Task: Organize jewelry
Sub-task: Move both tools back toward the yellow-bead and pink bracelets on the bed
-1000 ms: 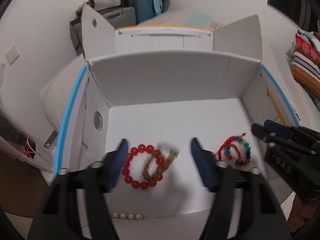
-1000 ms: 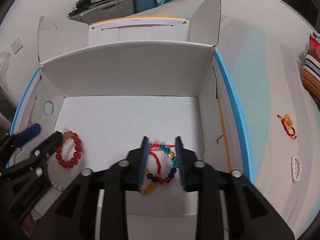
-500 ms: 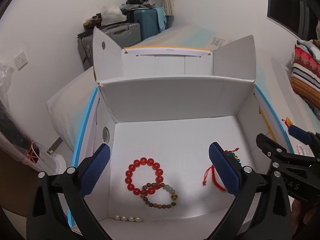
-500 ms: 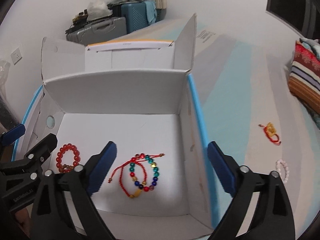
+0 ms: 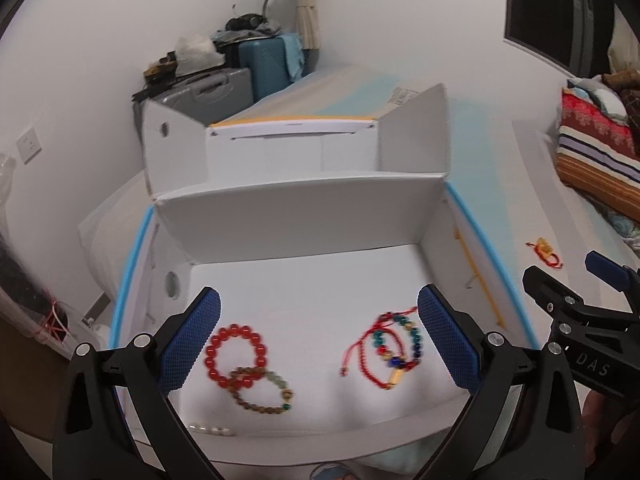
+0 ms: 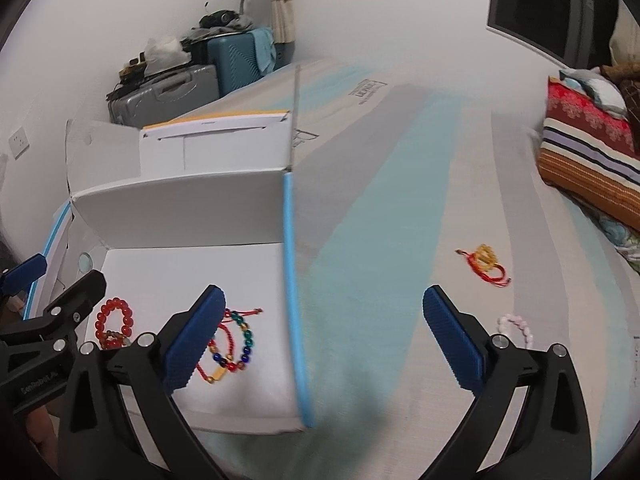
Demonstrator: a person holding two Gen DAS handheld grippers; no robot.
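An open white box (image 5: 300, 216) lies on the bed. On its floor lie a red bead bracelet (image 5: 235, 354), a brown bead bracelet (image 5: 266, 394) overlapping it, a multicoloured bracelet with red cord (image 5: 390, 346) and a short pearl strand (image 5: 210, 429). My left gripper (image 5: 318, 340) is open and empty above the box floor. My right gripper (image 6: 324, 340) is open and empty, straddling the box's blue right wall (image 6: 294, 300). On the bedsheet lie a red-and-gold bracelet (image 6: 486, 264) and a pink bead bracelet (image 6: 516, 328).
Striped folded blankets (image 6: 588, 160) lie at the far right of the bed. Suitcases (image 5: 224, 84) stand by the far wall. The box's upright flaps (image 5: 416, 132) rise at its back. A wall socket (image 5: 28, 144) is on the left.
Both grippers opened, let go of their bracelets in the box and pulled back. The right gripper has swung right, toward the bedsheet.
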